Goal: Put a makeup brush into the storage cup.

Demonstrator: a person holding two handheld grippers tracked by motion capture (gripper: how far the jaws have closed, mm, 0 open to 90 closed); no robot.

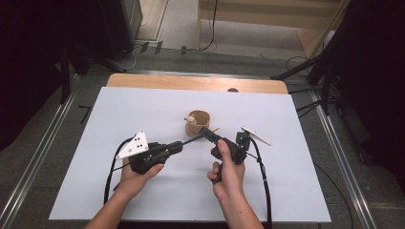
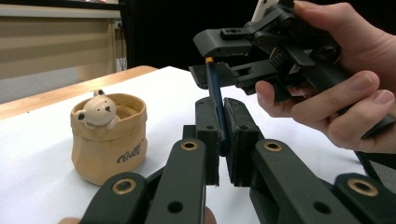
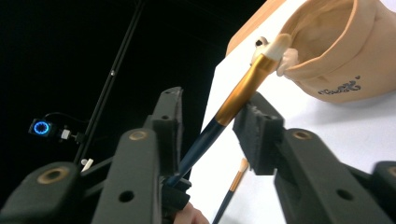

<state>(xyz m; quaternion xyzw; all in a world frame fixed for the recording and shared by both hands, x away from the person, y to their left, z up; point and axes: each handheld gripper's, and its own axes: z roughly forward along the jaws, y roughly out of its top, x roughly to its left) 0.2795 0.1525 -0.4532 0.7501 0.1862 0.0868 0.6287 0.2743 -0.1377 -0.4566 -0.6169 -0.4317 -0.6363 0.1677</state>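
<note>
A paintbrush (image 3: 243, 91) with a dark blue handle, gold ferrule and pale bristles hangs above the white table. My left gripper (image 2: 223, 105) is shut on its blue handle (image 2: 215, 100). My right gripper (image 3: 212, 107) straddles the brush, which crosses slantwise between its jaws; the pads stand wider than the handle and do not press it. In the high view the left gripper (image 1: 198, 138) and the right gripper (image 1: 206, 132) meet tip to tip just in front of a tan cup (image 1: 197, 121) with a small bear figure (image 2: 98, 112) on its rim.
A second brush (image 3: 231, 191) lies flat on the white sheet (image 1: 143, 191) near the cup. A wooden table edge (image 1: 191, 82) runs along the far side. Dark stands and cables line the floor on both sides.
</note>
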